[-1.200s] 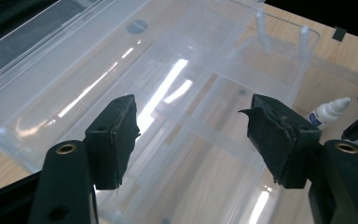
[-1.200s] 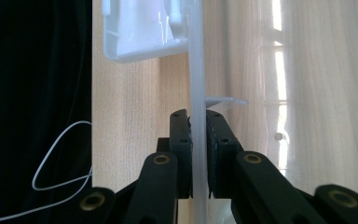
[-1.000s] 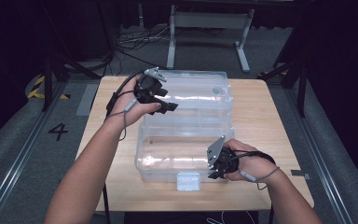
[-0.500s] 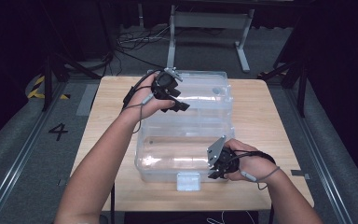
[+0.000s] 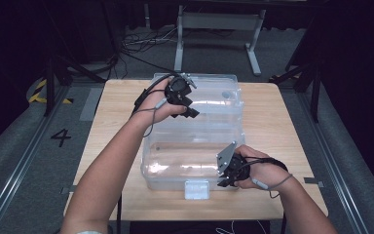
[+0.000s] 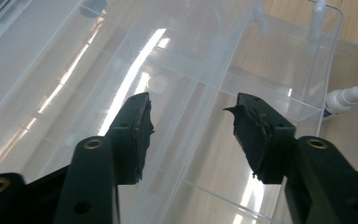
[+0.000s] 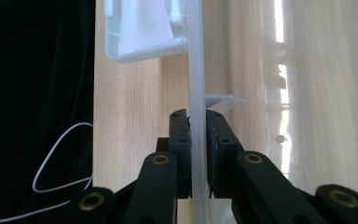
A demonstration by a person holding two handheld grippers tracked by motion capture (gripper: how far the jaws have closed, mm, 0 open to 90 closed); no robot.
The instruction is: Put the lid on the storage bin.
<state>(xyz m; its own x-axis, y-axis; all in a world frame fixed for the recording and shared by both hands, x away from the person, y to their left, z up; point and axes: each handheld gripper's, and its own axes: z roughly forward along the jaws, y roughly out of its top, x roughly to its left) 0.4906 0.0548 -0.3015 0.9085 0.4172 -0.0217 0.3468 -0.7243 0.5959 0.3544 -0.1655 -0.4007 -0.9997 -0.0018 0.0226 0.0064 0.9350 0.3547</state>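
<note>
- One clear plastic box [image 5: 195, 146] sits mid-table [image 5: 282, 126], lid swung back.
- Left gripper [image 5: 187, 105] hovers over the far half, jaws closing in, nothing between them.
- Right gripper [image 5: 225, 176] is clamped on the box's near rim.
- One white dropper bottle [image 6: 347, 99] stands beside the box.

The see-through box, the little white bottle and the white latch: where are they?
clear plastic box [image 5: 195, 124], high view, on its open lid.
white bottle [image 6: 347, 99], left gripper view, on its body beside the box.
white latch [image 5: 196, 189], high view, on the flap at the box's near edge.

Overhead and close tongs views, shared clear box [image 5: 195, 141]
</note>
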